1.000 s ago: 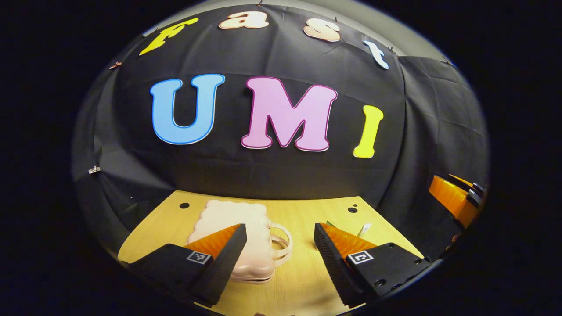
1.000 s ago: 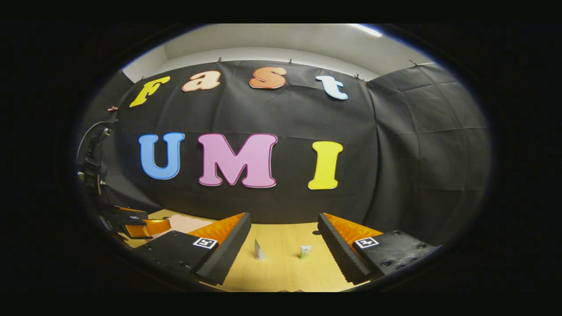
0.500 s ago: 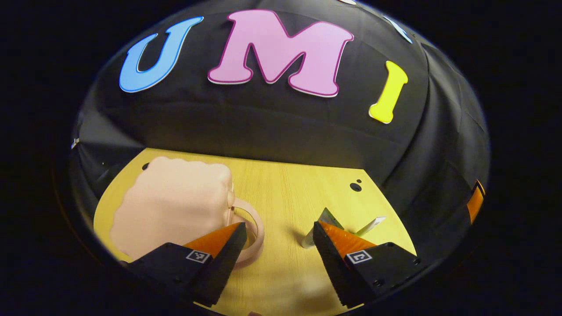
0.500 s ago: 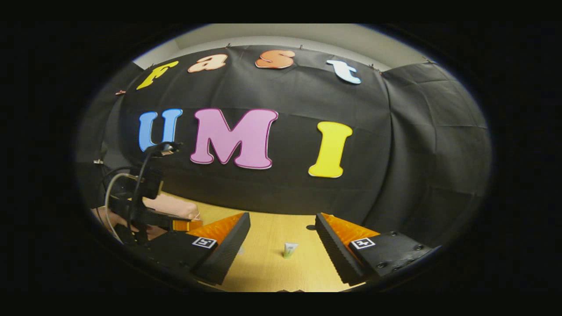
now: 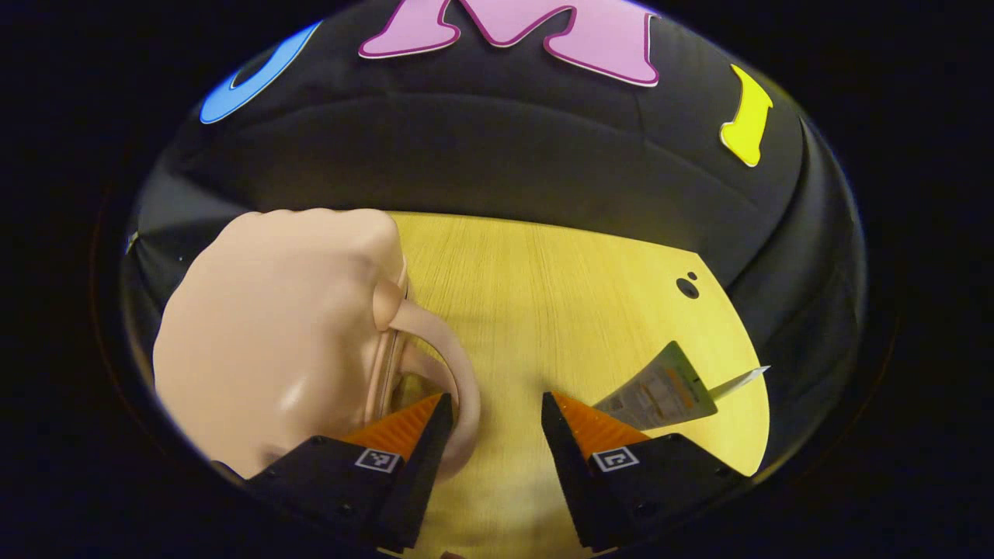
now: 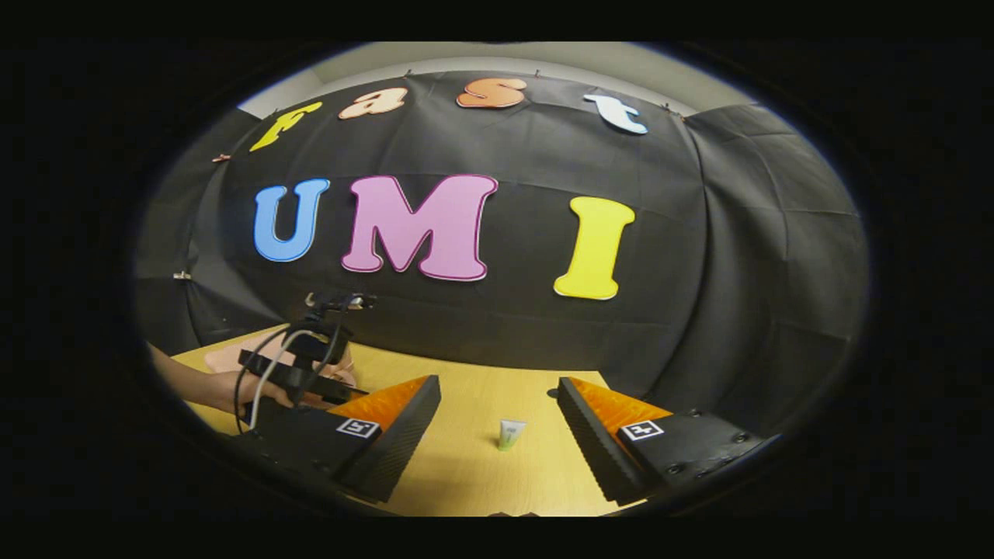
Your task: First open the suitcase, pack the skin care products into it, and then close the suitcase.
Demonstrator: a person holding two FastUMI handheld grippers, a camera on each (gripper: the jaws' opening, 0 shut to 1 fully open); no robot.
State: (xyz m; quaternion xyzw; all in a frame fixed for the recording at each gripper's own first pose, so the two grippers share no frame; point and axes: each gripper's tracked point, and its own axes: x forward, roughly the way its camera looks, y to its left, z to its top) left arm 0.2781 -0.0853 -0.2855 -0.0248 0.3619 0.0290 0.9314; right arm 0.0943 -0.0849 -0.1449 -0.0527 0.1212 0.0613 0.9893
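My left gripper (image 5: 489,435) had its fingers wide apart, low by the looped handle (image 5: 443,365) of the shut pink suitcase (image 5: 272,341) on the wooden table (image 5: 559,295). I thought one finger could slip off that smooth loop, or push the whole case away. My right gripper (image 6: 497,435) hung open too, holding nothing. The small tube (image 6: 510,433) stood ahead of it, and I feared bumping it over.

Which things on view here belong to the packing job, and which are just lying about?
Job:
pink suitcase, closed, with its handle
printed tube
white tube behind it
small tube standing upright
left gripper
right gripper

Just there:
wooden table
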